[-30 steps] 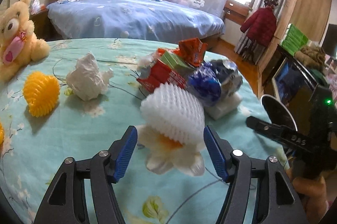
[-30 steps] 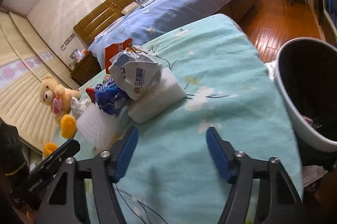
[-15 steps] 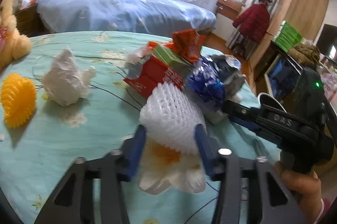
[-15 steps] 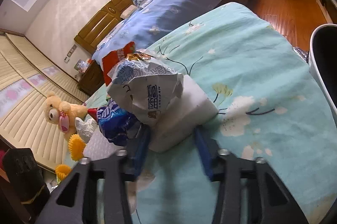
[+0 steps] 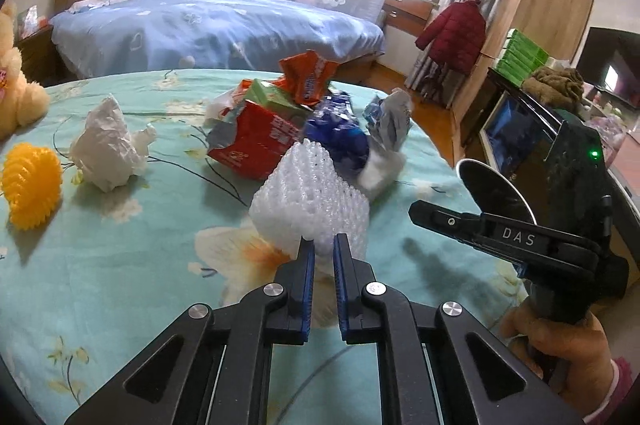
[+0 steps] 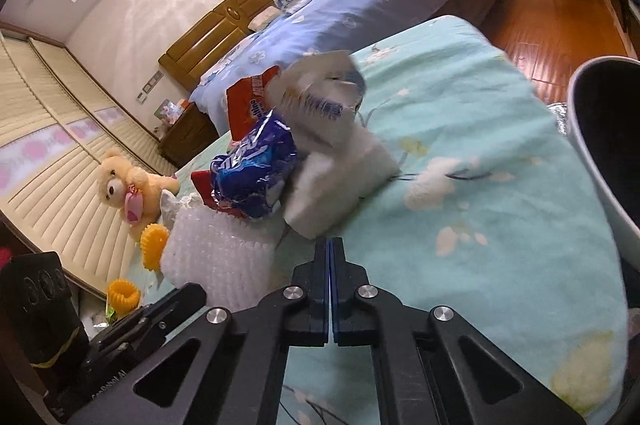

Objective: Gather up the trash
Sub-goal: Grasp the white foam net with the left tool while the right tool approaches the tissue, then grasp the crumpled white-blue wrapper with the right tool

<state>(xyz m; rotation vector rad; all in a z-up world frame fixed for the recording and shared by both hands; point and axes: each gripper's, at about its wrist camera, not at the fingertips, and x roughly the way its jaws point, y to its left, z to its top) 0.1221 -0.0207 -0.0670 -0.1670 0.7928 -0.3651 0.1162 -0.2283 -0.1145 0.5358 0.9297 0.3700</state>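
A bedroom with a big blue bed (image 5: 208,25) at the far side and a wood floor (image 6: 560,9) to the right. Near us is a round counter (image 5: 120,265) with a green flower cloth.

Going left to right on the counter: a teddy bear (image 6: 124,181) sits at the far left edge. Next is a yellow spiky ball (image 5: 30,181), then a crumpled white paper (image 5: 108,145), apart from the ball. There is bare cloth between the paper and the middle pile, and lots of bare cloth near us.

In the middle is the trash pile: a red box (image 5: 256,141), an orange wrapper (image 5: 306,79) on top, a blue wrapper (image 5: 340,137), and a white block (image 6: 344,181) with a crumpled white bag (image 6: 320,97) on it.

Just in front of the pile is a white foam net (image 5: 310,201). The left gripper (image 5: 323,245) has its jaws pinched on the near edge of the foam net, with only a thin gap.

The right gripper (image 6: 329,245) has its jaws shut tight on nothing, the tips just in front of the white block.

To the right the counter edge curves away. A dark trash bin (image 6: 608,145) stands just past that edge, with open cloth between it and the pile.
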